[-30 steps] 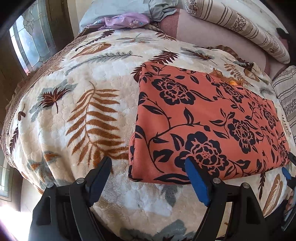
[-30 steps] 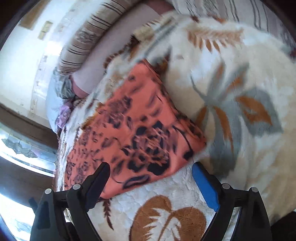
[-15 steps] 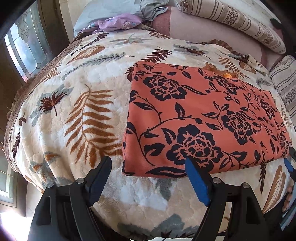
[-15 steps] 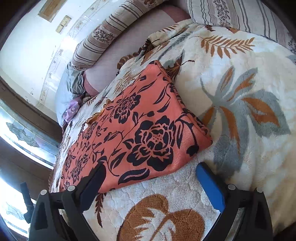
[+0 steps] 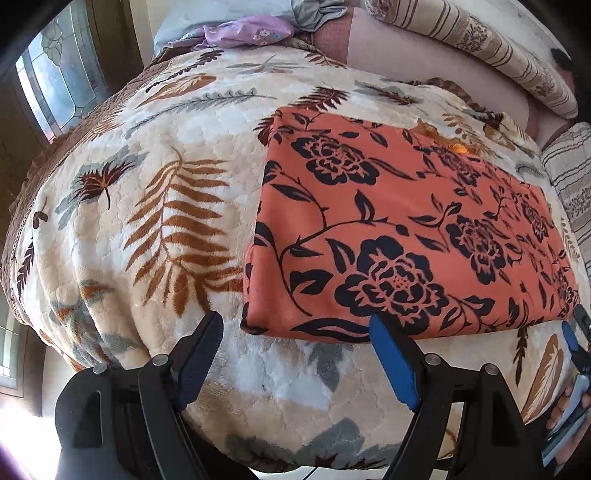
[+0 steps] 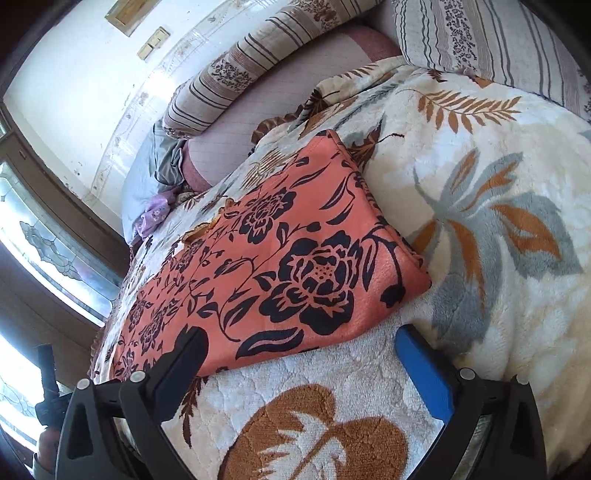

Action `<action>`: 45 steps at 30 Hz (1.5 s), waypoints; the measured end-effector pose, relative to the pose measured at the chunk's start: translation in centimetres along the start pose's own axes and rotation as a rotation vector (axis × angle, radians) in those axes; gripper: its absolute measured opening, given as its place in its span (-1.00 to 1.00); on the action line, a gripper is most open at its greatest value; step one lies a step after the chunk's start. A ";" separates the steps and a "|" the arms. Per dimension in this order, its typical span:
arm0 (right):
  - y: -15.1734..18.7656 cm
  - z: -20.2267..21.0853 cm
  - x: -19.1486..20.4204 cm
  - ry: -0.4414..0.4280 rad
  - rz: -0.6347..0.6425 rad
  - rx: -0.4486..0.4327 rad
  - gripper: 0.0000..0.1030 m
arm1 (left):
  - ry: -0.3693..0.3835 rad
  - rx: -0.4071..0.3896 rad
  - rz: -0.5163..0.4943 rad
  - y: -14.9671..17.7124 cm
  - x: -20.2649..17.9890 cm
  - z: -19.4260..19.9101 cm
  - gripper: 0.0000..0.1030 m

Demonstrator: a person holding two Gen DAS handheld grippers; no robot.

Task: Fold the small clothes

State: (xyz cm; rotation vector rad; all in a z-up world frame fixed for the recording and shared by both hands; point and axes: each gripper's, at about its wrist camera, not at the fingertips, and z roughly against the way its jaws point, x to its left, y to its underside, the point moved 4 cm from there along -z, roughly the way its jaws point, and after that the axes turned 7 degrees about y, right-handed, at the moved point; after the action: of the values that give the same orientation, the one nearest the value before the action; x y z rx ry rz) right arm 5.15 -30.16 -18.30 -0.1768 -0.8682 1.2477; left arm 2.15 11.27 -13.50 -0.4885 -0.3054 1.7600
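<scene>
Left tool (image 5: pixel 295 334): spread wide, empty, at the near-left corner of the orange floral cloth (image 5: pixel 399 236). Right tool (image 6: pixel 299 345): also wide, empty, at the cloth's near-right corner. Cloth lies folded flat, rectangular, on the leaf-patterned blanket (image 5: pixel 155 206) covering the bed. Beyond: striped pillows (image 6: pixel 236 70), a purple garment (image 5: pixel 243 33) by the window (image 5: pixel 55 81).

No writing, label, brand or number can be read anywhere here; the fabrics carry only flower and leaf patterns.
</scene>
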 end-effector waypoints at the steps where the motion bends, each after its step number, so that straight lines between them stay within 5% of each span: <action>1: 0.0 0.0 -0.1 -0.004 -0.004 -0.004 0.99 | 0.001 -0.021 -0.010 -0.4 -0.3 0.6 0.59; 11: 0.1 0.0 0.1 0.009 0.016 -0.012 0.99 | 0.030 -0.183 -0.123 -5.2 -5.4 5.4 0.59; 19: 0.2 0.0 0.2 0.012 0.033 -0.015 0.99 | 0.066 -0.237 -0.152 -7.6 -9.4 3.9 0.59; 27: 0.3 -0.1 0.3 0.011 0.047 -0.010 0.99 | -0.020 0.023 -0.135 -5.1 -8.6 -6.6 0.64; 29: 0.3 -0.1 0.3 0.014 0.051 -0.009 0.99 | -0.032 -0.083 -0.174 -4.6 -8.4 -6.2 0.79; 45: 0.6 -0.6 1.0 0.087 0.108 0.011 0.99 | 0.093 -0.288 -0.211 -2.6 -6.9 -5.6 0.89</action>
State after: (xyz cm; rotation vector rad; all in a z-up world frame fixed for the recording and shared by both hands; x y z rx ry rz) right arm 5.18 -28.90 -18.56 -0.2704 -0.7855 1.3357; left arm 8.41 4.89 -16.13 -0.7151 -0.5293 1.4905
